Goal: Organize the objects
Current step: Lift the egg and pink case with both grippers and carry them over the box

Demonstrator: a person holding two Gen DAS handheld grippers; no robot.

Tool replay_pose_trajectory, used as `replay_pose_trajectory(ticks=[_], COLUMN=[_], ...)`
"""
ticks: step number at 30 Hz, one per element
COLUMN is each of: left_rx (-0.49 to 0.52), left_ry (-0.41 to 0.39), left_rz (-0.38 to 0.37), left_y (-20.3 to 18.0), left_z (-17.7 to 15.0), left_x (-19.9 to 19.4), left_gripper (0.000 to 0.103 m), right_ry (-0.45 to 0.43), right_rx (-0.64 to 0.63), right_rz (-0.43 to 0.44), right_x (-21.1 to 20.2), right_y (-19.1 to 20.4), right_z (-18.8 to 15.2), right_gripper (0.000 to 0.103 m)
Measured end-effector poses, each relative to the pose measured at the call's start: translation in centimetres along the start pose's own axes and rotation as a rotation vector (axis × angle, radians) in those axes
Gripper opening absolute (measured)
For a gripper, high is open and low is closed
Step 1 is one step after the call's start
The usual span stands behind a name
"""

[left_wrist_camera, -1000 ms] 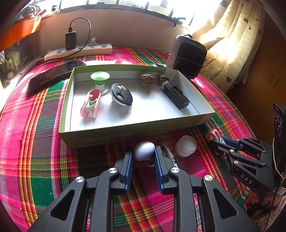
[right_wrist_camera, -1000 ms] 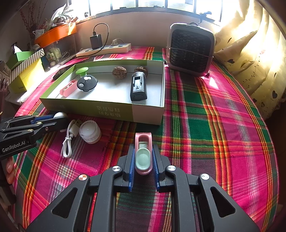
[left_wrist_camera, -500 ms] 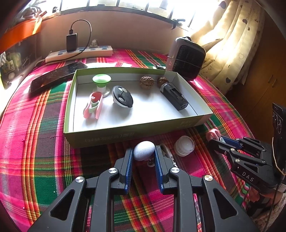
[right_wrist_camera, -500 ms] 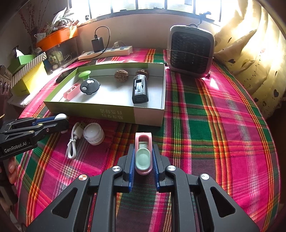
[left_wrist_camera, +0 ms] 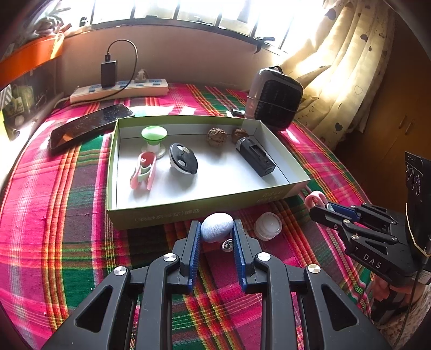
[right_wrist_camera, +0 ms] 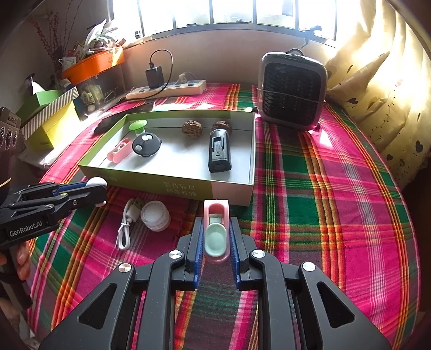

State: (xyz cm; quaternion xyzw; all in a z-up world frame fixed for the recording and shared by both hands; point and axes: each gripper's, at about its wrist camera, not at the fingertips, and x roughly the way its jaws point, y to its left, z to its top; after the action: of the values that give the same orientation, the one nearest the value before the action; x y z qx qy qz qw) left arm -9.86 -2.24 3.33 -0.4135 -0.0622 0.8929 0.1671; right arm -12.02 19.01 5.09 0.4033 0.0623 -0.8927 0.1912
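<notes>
Clamped in left gripper [left_wrist_camera: 216, 234]: pale blue egg-shaped object [left_wrist_camera: 217, 227]. Clamped in right gripper [right_wrist_camera: 216, 237]: pink-and-mint plastic clip [right_wrist_camera: 216, 231]. Both just before shallow green cardboard box [right_wrist_camera: 150, 179] on pink-green plaid tablecloth [right_wrist_camera: 323, 204], beneath sunlit window [right_wrist_camera: 231, 12].

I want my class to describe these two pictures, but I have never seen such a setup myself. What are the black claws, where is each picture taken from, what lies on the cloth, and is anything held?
There is no robot here: a person holds a two-finger gripper in each hand, and a wide-angle camera on each looks along its fingers. One picture comes from the left gripper, the other from the right gripper, and each also shows the other at its edge.

On the plaid cloth stands a shallow green box holding a pink clip, a green knob, a black round thing, two walnuts and a black device. In front of it lie a white cable and a white jar. Behind are a power strip, a phone and a small heater.

The left gripper grips a pale egg; the right grips a pink clip.
</notes>
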Motion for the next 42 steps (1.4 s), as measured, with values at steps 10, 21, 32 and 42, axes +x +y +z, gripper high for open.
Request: replay_pose_trajectory(ticks=[10, 21, 32, 42], left_rx=[-0.009, -0.026, -0.051, -0.074], left_ry=[-0.019, -0.036, -0.040, -0.031], left_rz=[-0.001, 0.006, 0.020, 0.035], left_y=[0.4, 1.1, 2.2, 3.5], left_z=[1.0, 2.4, 3.4, 4.3], left_x=[-0.4, -0.3, 0.4, 1.7], left_gripper=[0.021, 0.021, 0.021, 0.021], right_ry=[-0.025, -0.035, -0.020, 0.013], right_rx=[-0.020, -0.033, -0.032, -0.035], right_rz=[0.027, 0.057, 0.092, 0.097], right_x=[-0.1, 0.8, 2.6, 5.2], right_y=[0.7, 1.5, 2.0, 2.2], right_z=[2.2, 4.2, 6.5, 8.2], right_gripper=[0.018, 0.018, 0.018, 0.018])
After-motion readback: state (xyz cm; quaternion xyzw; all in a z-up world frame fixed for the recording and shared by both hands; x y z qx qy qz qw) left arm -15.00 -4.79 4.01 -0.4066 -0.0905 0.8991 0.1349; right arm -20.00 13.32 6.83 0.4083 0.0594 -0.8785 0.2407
